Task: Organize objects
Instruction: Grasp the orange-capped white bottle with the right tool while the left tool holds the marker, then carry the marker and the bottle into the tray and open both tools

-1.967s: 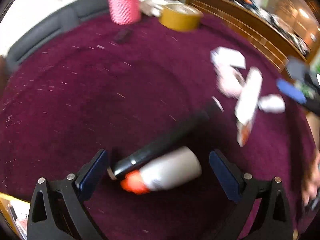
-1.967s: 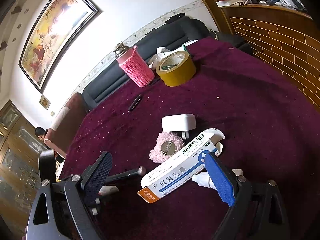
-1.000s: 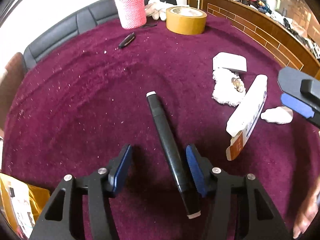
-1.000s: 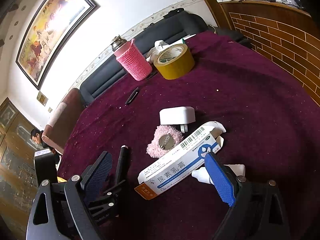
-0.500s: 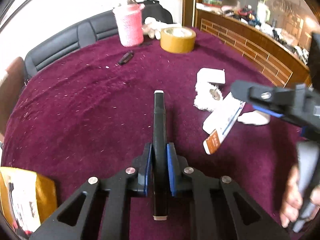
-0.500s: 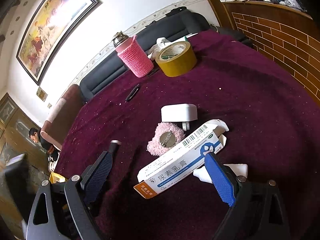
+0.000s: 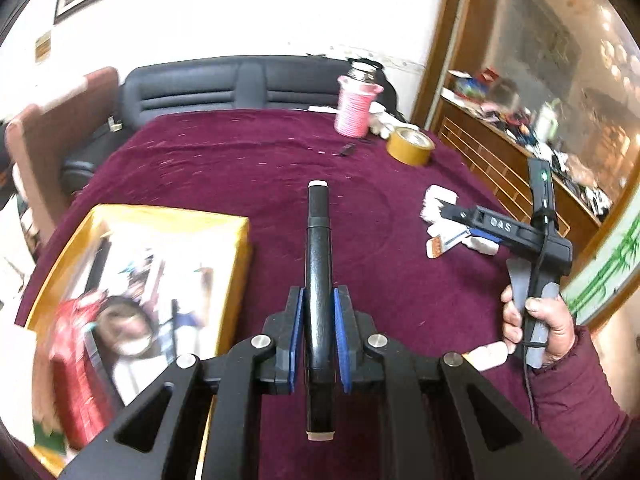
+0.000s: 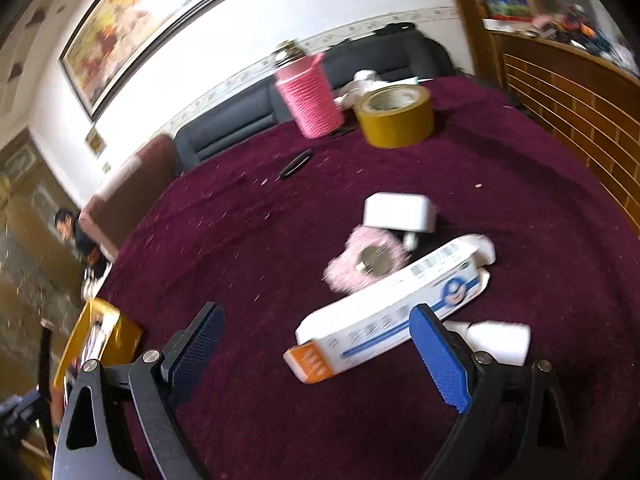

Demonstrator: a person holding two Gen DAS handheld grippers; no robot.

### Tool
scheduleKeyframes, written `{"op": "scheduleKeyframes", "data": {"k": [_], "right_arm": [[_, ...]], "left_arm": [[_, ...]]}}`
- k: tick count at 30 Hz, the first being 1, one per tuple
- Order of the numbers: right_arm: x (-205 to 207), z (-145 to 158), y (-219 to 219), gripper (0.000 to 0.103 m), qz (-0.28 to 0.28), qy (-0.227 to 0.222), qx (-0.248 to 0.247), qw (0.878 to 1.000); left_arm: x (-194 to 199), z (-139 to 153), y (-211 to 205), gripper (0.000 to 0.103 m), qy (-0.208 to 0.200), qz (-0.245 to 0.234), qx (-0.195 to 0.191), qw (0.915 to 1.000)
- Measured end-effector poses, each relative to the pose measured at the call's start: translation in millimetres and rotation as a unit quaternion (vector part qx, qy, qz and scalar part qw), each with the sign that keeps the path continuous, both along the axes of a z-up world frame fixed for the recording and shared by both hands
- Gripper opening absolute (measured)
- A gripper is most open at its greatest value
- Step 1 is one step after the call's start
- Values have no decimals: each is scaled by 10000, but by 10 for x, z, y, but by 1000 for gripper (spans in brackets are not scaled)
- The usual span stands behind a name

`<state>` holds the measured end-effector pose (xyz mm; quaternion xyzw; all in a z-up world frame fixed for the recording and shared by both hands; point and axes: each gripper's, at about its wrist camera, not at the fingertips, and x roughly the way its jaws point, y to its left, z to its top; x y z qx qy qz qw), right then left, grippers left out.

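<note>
We now have the black marker (image 7: 319, 280) clamped in the left gripper (image 7: 319, 328) and lifted off the maroon cloth (image 7: 240, 168), no longer lying flat. The yellow box (image 7: 168, 216) has come into view at 9 o'clock, probably the drop spot. Our right gripper (image 8: 316, 344) hangs wide open above the ointment carton (image 8: 392, 308).

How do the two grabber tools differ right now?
The left gripper is shut on a black pen, lifted off the table; the right gripper is wide open and empty. The left hangs near the yellow box; the right hovers over the white carton. Both have blue pads.
</note>
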<state>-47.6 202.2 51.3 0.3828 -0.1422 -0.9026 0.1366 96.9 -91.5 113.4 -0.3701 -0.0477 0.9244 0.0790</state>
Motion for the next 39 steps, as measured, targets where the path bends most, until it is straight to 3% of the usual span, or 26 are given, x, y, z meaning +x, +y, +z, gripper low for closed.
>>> {"op": "scheduleKeyframes", "data": {"k": [5,9,15,17,19,22,24,29,33,39], "right_arm": [[474,152,-285,96,1072,-96,747,9914],[878,147,-427,96,1949,-275,1448,9697],[1163,-70,-511,87,2587,-485,1838,9471],[1208,-170,-544,81,2663,-527,1971,9421],[1189,-281,-585,59,2718,-625,2089,9373],[1195,-304,-618,42,2640,-606,2215,9368],[1185,-284,-591,28,2543,-648,2152,9407],[1210,-269,-510,28,2360,-759,1831,9513],[1200,-218,-469,28,2320,-870,1119,9623],[1157,-77,-613,28,2414,-852,22,9667]], "left_arm": [[259,44,-279,14,173,146,-65,9997],[369,-12,-379,14,223,112,84,9997],[436,-133,-560,14,73,282,260,9992],[458,-156,-647,14,24,380,293,9988],[489,-155,-710,14,12,471,295,9985],[537,-138,-815,14,36,624,266,9977],[552,-134,-871,14,46,694,255,9973],[574,-163,-1040,14,37,885,289,9957],[583,-195,-1129,14,19,1000,240,9947],[574,-306,-1190,14,-104,1077,190,9939]]}}
